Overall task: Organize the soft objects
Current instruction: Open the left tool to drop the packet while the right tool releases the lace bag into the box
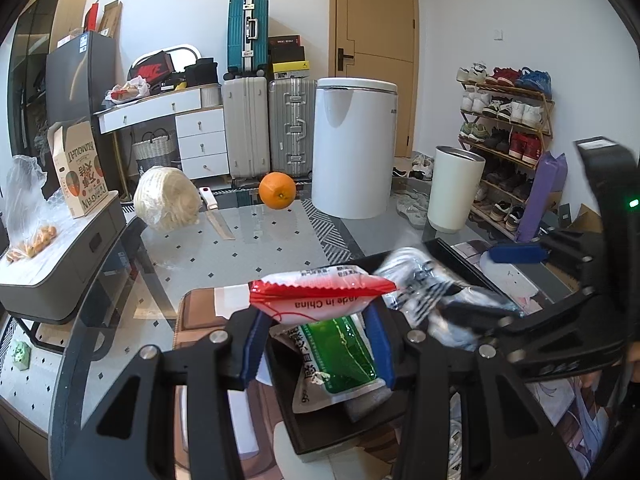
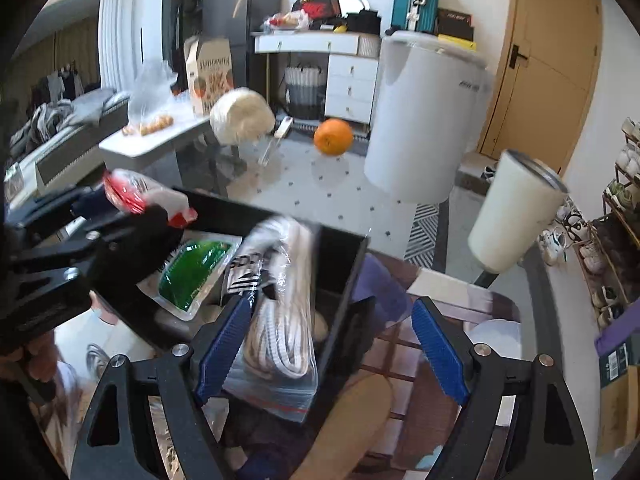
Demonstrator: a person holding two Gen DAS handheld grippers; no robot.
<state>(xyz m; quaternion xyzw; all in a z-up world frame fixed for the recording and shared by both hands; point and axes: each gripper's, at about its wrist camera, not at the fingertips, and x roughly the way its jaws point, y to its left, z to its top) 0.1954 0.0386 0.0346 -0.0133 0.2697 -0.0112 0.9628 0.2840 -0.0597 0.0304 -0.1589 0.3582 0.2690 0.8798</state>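
A black bin [image 2: 344,268] stands on the glass table and holds a green-and-white packet [image 1: 340,356] [image 2: 192,272] and a clear zip bag of white cord [image 2: 280,320] [image 1: 420,280]. My left gripper [image 1: 316,332] is shut on a red-and-white snack packet [image 1: 320,288] and holds it over the bin; it shows at the left of the right wrist view [image 2: 132,216]. My right gripper [image 2: 328,344] is open above the bin's near right side, the cord bag lying between and beside its left finger [image 2: 220,344].
On the glass table [image 1: 260,248] lie an orange [image 1: 277,191], a ball of white twine [image 1: 166,198], a knife [image 1: 216,216] and a white tumbler [image 1: 454,188]. A large white bin [image 1: 354,144] stands behind. A grey side table [image 1: 60,256] is left.
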